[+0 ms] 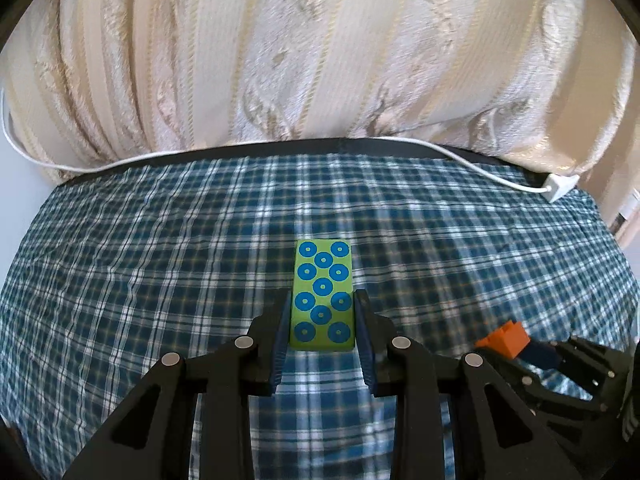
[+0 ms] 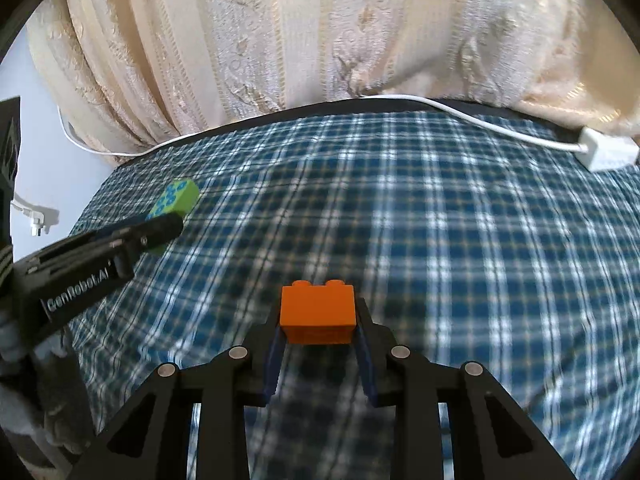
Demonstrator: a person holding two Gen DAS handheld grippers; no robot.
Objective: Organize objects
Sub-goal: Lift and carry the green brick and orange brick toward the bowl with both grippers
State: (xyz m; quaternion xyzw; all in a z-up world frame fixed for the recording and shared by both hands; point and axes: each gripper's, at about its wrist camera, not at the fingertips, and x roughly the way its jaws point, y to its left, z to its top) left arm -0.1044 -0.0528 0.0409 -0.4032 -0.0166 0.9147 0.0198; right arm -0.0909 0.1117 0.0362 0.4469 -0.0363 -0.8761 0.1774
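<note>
The left claw is closed on a green block with blue rings on its top face. The blue pads press on its two long sides, and the block points away toward the far edge of the tabletop, above the middle of the checked cloth. I cannot tell if the block touches the cloth.

The right claw is closed on an orange brick, studs up, and holds it by its two short ends above the cloth. It is near the left claw, at its right side.

A white cable runs along the far edge to a white adapter at the far right corner. Behind the tabletop hangs a cream curtain.
</note>
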